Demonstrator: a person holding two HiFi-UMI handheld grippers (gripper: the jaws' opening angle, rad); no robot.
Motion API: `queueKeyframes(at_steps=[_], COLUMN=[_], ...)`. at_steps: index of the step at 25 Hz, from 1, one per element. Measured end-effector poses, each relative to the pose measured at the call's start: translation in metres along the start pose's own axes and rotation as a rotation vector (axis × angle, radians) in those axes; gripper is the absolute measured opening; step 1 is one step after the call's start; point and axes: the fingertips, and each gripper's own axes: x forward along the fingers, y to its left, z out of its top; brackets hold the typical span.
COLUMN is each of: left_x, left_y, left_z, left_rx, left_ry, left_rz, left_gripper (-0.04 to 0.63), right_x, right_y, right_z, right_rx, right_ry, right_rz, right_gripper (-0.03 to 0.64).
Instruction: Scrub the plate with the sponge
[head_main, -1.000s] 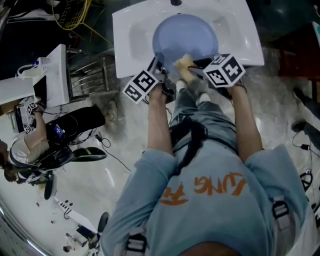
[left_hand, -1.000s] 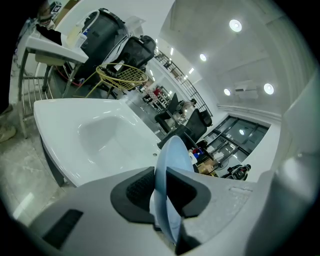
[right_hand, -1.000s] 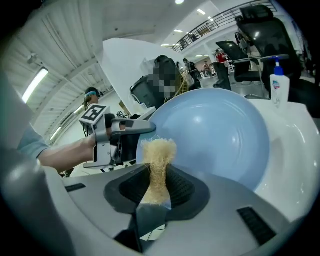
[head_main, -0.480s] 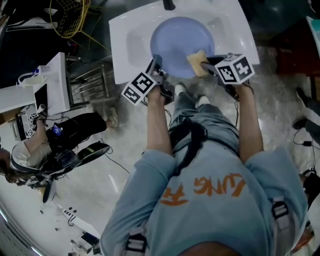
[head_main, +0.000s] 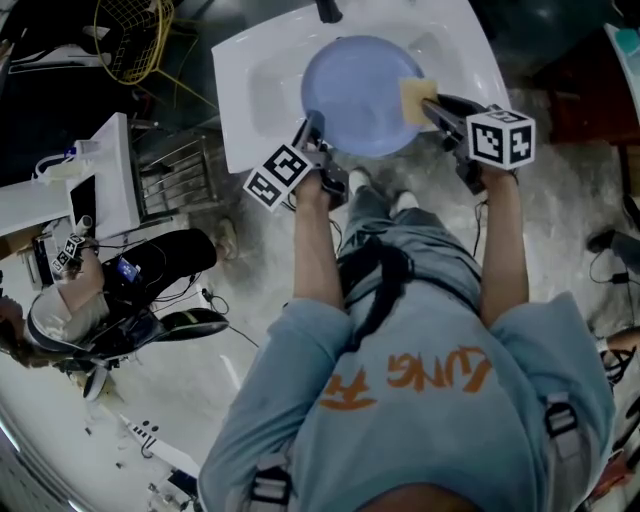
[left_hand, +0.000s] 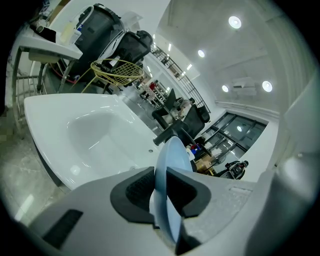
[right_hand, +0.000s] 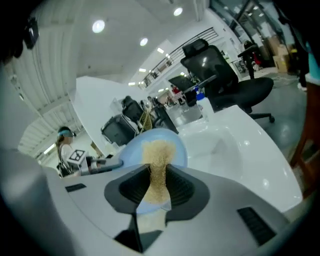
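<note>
A pale blue plate (head_main: 360, 92) is held over the white sink (head_main: 255, 100). My left gripper (head_main: 314, 128) is shut on the plate's near left rim; in the left gripper view the plate (left_hand: 170, 165) stands edge-on between the pads. My right gripper (head_main: 422, 103) is shut on a yellow sponge (head_main: 416, 99), which lies against the plate's right edge. In the right gripper view the sponge (right_hand: 158, 162) is pinched between the jaws, with the plate (right_hand: 132, 150) just behind it.
A black faucet (head_main: 327, 12) stands at the sink's far edge. A yellow wire basket (head_main: 135, 35) sits to the left of the sink, beside a white table (head_main: 100, 170) and a metal rack (head_main: 180, 160). Another person (head_main: 60, 300) sits at lower left.
My right gripper has carried the sponge from the plate's near edge rightward and away, to the plate's right rim. The left gripper and plate have stayed put.
</note>
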Motion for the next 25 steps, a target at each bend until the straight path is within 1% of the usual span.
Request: queueKeyframes(at_steps=[2, 5, 9, 12, 14, 21, 25], left_x=[-0.001, -0.003, -0.011, -0.019, -0.027, -0.049, -0.053], left_y=[0.001, 0.003, 0.009, 0.025, 0.037, 0.088, 0.099], left_z=[0.002, 0.008, 0.018, 0.031, 0.043, 0.088, 0.094], left_rx=[-0.001, -0.012, -0.026, -0.038, -0.054, -0.151, -0.191], left_ry=[-0.001, -0.019, -0.053, -0.072, -0.1, -0.185, -0.207], left_rz=[0.002, 0.011, 0.035, 0.054, 0.07, 0.105, 0.106], left_gripper=[0.052, 0.052, 0.052, 0.052, 0.052, 0.052, 0.052], right_x=[0.0, 0.001, 0.007, 0.023, 0.036, 0.091, 0.099], right_y=[0.003, 0.005, 0.009, 0.02, 0.03, 0.069, 0.073], right_z=[0.011, 0.033, 0.05, 0.052, 0.055, 0.066, 0.065], right_rx=[0.037, -0.001, -0.011, -0.013, -0.026, -0.062, -0.075], right_ry=[-0.069, -0.129, -0.173, -0.172, -0.167, -0.133, -0.113], right_rz=[0.026, 0.003, 0.022, 0.039, 0.055, 0.087, 0.082], right_gripper=[0.097, 0.097, 0.097, 0.097, 0.097, 0.097, 0.097])
